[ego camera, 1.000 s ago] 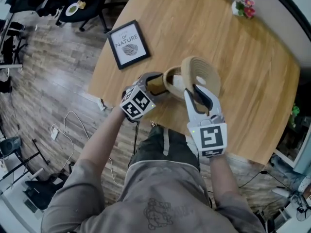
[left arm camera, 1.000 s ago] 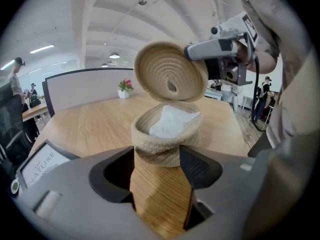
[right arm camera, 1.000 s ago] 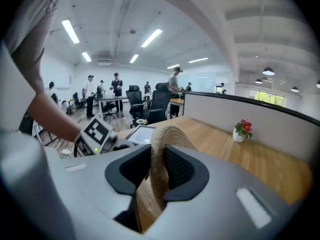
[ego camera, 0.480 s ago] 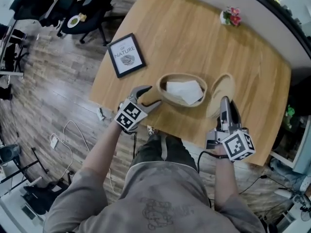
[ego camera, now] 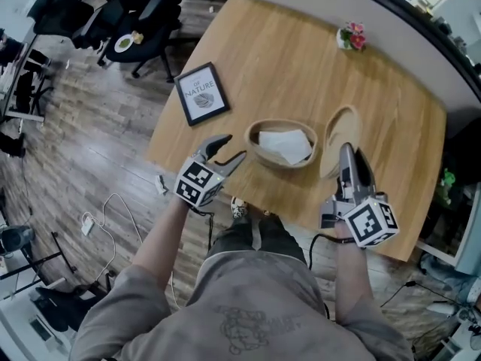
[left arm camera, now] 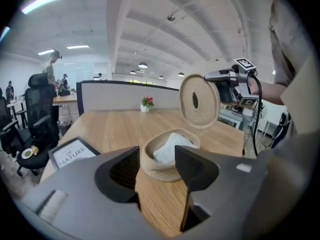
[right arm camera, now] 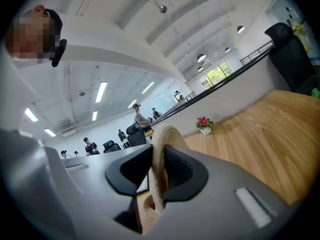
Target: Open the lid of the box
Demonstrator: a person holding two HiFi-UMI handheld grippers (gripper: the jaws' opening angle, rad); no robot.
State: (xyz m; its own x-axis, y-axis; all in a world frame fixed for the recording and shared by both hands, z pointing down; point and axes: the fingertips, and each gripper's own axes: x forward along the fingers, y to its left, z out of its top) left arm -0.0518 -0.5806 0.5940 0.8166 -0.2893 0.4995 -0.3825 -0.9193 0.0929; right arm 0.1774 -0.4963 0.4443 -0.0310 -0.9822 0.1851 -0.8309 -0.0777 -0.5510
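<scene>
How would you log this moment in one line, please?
round woven lid: off, right gripper just clamped tighter; oval woven box: open; left gripper: empty, jaws just closing

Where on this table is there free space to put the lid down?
Widest bare patch: the far table, beyond the basket, between the frame and the flowers. Also bare right of the lid, out to the table's edge. Crowded at the near edge, around the basket and the held lid.

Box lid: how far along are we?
Done: the lid is off the woven box, white contents exposed. In hand: the right gripper is shut on the lid, holding it on edge in the air right of the box; the left gripper, jaws apart though just closing a little, holds nothing. Left: probably only setting the lid down.
</scene>
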